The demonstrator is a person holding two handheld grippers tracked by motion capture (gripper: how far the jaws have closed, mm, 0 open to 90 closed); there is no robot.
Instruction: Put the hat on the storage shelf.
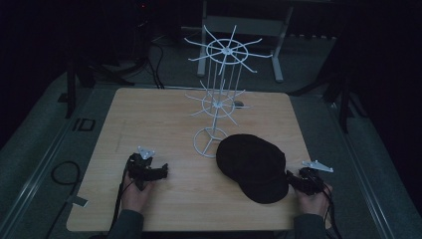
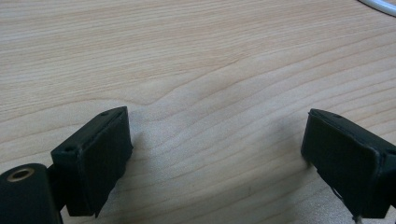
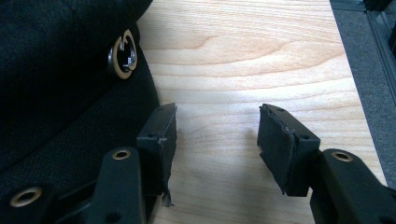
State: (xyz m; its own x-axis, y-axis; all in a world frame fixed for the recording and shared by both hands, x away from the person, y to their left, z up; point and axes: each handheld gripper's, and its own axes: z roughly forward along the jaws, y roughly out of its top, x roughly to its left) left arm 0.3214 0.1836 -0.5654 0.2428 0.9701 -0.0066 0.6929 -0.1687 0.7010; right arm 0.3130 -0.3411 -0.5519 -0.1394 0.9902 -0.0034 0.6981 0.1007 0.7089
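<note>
Black cap [image 1: 254, 167] lies flat on the near right part of the wooden desk [image 1: 159, 119], just beside the round foot of a white wire display stand [image 1: 219, 94] that rises behind it. In the high view the right gripper [image 1: 293, 180] sits at the cap's near right edge, held by a hand [image 1: 312, 199] that comes in from the bottom. The right gripper view shows its two black jaws spread wide with bare wood between them; nothing is pinched. The left-hand jaw in that view stands right at the cap's dark fabric [image 3: 60, 88], and whether it touches the cloth or merely stands beside it cannot be told. A small metal ring [image 3: 123, 54] shows on the fabric above that jaw. The left gripper [image 1: 160, 172] rests well apart from the cap, on the near left part of the desk, in the other hand [image 1: 135, 196]. In the left gripper view [image 2: 217, 144] its jaws are also spread wide over empty wood grain, gripping nothing. A short curve of white wire [image 2: 380, 4] is cut off at the top right corner of that view. The room beyond the desk is dark, and the frames and cables on the floor there are hard to make out; the cap's shape is lost in its own blackness.
</note>
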